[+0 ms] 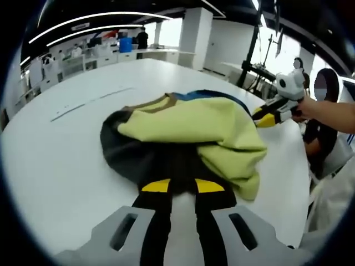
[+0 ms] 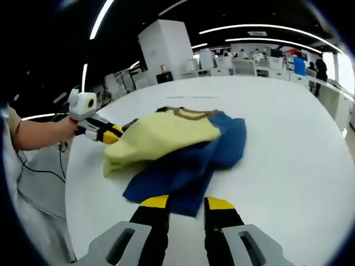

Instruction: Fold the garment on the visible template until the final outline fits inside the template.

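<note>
Yellow-tipped fingers (image 1: 156, 186) of the left gripper (image 1: 175, 187) sit right at the dark edge of the garment (image 1: 183, 138); whether they pinch that edge or merely touch it, I cannot tell. Narrow gap between them, cloth dark just ahead.

Right gripper (image 2: 187, 204) from its own view: fingers (image 2: 221, 203) slightly apart, tips at or just over the near blue hem of the garment (image 2: 177, 147). A pinch is possible, but I cannot tell.

Garment lies bunched on the white table (image 1: 61, 149), directly ahead of both pairs of fingertips: yellow-green panel on top, blue and dark layers beneath, brown collar on the side away from the right fingertips. Each gripper enters the other's view from the side, held in a hand (image 2: 62, 131), its tips meeting the yellow fold.

No template outline readable around the cloth.

Judgement: the fold is mid-way; the heap is still loose and rumpled. To do this step well, grip only the layer meant to travel, lift both sides evenly, carry low across the pile, then lay flat and smooth outward. Uneven lift would drag lower layers and widen the outline.
</note>
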The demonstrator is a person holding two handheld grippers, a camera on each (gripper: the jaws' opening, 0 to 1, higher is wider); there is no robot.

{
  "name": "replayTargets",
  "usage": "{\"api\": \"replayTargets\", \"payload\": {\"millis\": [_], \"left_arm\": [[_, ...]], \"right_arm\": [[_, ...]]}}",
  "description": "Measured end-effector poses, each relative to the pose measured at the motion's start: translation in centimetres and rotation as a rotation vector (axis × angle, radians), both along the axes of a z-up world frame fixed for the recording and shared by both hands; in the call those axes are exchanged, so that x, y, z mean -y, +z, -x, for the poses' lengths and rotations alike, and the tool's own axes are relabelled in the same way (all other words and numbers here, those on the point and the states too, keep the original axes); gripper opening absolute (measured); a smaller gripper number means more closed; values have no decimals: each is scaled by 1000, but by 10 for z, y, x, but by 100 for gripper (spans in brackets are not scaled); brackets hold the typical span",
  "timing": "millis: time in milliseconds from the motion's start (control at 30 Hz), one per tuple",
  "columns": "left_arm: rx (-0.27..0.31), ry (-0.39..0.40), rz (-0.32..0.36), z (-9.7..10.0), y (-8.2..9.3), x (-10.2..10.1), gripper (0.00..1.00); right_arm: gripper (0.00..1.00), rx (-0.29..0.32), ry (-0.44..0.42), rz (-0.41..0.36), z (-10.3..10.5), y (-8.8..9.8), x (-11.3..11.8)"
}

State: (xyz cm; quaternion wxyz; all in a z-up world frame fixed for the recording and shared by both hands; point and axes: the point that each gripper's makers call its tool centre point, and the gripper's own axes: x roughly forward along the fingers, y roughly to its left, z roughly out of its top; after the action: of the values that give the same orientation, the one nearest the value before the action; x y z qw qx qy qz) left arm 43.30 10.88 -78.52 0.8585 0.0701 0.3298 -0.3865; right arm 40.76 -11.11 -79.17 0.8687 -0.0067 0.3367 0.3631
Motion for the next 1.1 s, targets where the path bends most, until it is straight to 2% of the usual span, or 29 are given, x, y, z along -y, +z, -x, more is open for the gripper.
{"api": "replayTargets", "payload": {"millis": [267, 433, 533, 800, 1100], "left_arm": [[6, -13, -48, -2, -8, 6, 10], [11, 3, -53, -4, -9, 5, 7], [17, 8, -62, -5, -10, 3, 4], [27, -6, -69, -5, -5, 1, 0], [49, -16, -54, -7, 14, -12, 0]], "right_arm": [[15, 14, 20, 33, 1, -3, -1], [4, 26, 42, 63, 2, -5, 0], [0, 31, 46, 68, 2, -6, 1], [0, 35, 34, 69, -1, -3, 3], [0, 48, -17, 56, -12, 12, 19]]}}
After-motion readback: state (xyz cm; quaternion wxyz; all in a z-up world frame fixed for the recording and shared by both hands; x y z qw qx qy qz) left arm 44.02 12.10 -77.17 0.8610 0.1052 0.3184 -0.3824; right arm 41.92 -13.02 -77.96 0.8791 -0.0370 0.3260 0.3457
